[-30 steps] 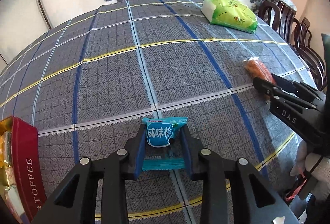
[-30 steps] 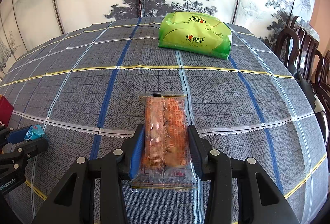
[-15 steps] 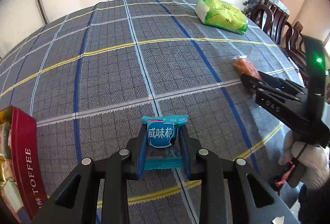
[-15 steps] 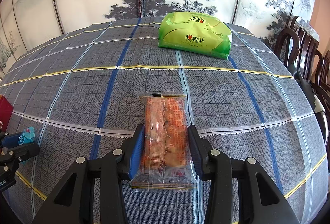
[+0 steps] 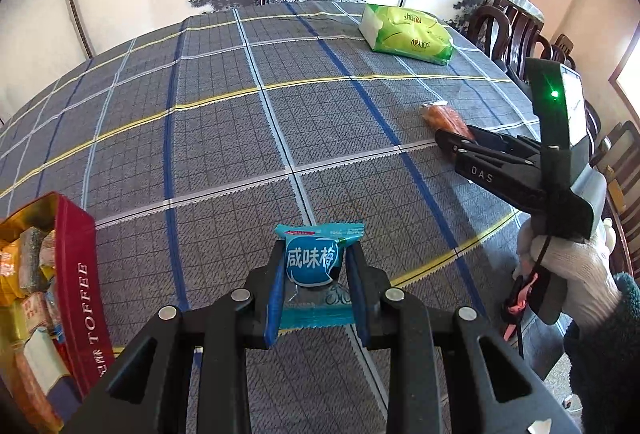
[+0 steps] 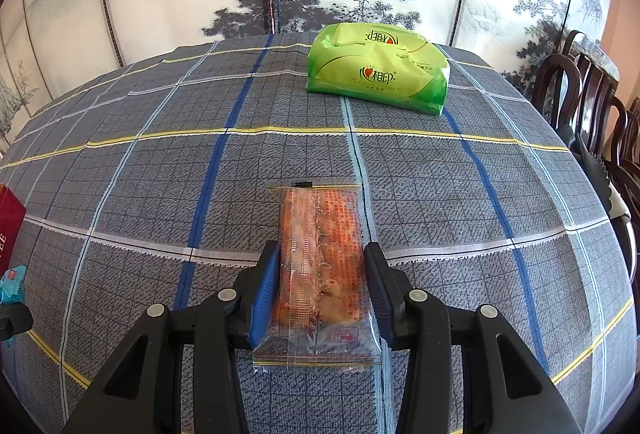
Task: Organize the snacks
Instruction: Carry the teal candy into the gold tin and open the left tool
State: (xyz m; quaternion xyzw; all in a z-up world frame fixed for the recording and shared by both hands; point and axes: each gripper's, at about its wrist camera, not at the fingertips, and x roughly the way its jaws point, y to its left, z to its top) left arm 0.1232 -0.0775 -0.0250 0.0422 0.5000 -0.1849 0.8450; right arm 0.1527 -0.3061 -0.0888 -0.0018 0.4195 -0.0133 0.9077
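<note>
The left gripper is nearly closed, pinching a blue sachet printed "咸味梅" above the worktop, right of a red tin lettered "TOFFEE". The right gripper clamps an orange packet, moderately open.

blue snack packet: pinched upright, near centre; orange snack packet: laid flat lengthwise; toffee tin: open, filled, near left
</note>
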